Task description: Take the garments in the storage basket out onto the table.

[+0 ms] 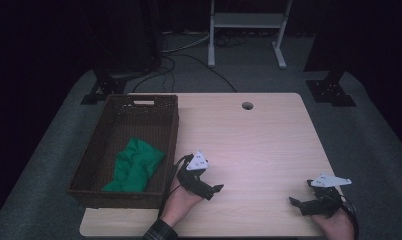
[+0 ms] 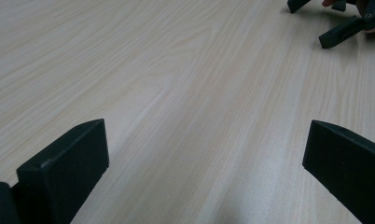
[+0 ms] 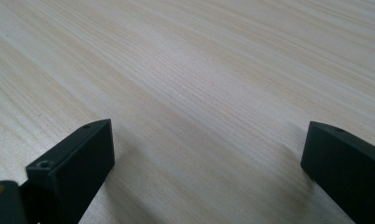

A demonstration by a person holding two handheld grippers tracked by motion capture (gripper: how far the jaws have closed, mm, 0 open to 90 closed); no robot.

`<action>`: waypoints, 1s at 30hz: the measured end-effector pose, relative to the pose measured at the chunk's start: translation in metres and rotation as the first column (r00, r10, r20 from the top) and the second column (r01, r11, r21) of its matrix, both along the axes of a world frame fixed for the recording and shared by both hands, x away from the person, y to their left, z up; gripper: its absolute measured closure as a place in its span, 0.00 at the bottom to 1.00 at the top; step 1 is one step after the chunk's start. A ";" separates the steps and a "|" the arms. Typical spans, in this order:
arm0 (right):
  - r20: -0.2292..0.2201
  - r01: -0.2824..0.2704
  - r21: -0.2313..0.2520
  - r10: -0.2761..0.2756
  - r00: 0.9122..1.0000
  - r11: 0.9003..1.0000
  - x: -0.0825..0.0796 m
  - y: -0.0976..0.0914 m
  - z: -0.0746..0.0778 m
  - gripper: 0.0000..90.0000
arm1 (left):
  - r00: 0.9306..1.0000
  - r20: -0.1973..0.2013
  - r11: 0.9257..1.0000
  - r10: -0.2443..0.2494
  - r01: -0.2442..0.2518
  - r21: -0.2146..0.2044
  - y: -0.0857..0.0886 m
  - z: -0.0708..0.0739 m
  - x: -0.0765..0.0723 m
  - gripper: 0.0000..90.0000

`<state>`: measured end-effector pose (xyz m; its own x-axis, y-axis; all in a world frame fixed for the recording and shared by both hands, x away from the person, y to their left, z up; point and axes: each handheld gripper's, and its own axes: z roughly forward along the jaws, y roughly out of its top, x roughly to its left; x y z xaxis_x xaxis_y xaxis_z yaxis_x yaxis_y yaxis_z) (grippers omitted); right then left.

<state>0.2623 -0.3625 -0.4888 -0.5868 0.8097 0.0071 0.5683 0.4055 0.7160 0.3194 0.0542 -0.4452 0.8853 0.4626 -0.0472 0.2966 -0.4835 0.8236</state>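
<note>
A green cloth (image 1: 134, 164) lies crumpled in the near half of a dark wicker basket (image 1: 102, 150) at the table's left. My left gripper (image 1: 216, 190) rests low over the wooden table (image 1: 249, 145) just right of the basket, jaws wide apart with bare wood between them (image 2: 204, 154). My right gripper (image 1: 295, 202) sits near the front right corner, also open over bare wood (image 3: 206, 149). In the left gripper view, the right gripper's black jaws (image 2: 339, 32) appear at the top right.
A round cable hole (image 1: 247, 105) sits near the table's far edge. Beyond the table are a white frame stand (image 1: 246, 30), black stand bases (image 1: 331, 90) and cables on grey carpet. Bare wood spans the table's middle and right.
</note>
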 end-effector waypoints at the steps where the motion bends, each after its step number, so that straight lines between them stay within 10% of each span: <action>1: 0.000 0.000 0.000 0.000 1.000 1.000 0.000 0.000 0.000 0.02 | 1.000 0.000 1.000 0.000 0.000 0.001 0.000 0.000 0.000 0.00; 30: 0.000 -0.001 0.000 0.001 1.000 1.000 0.000 0.000 0.000 0.02 | 1.000 -0.006 1.000 0.015 -0.015 -0.012 0.001 0.007 0.002 0.00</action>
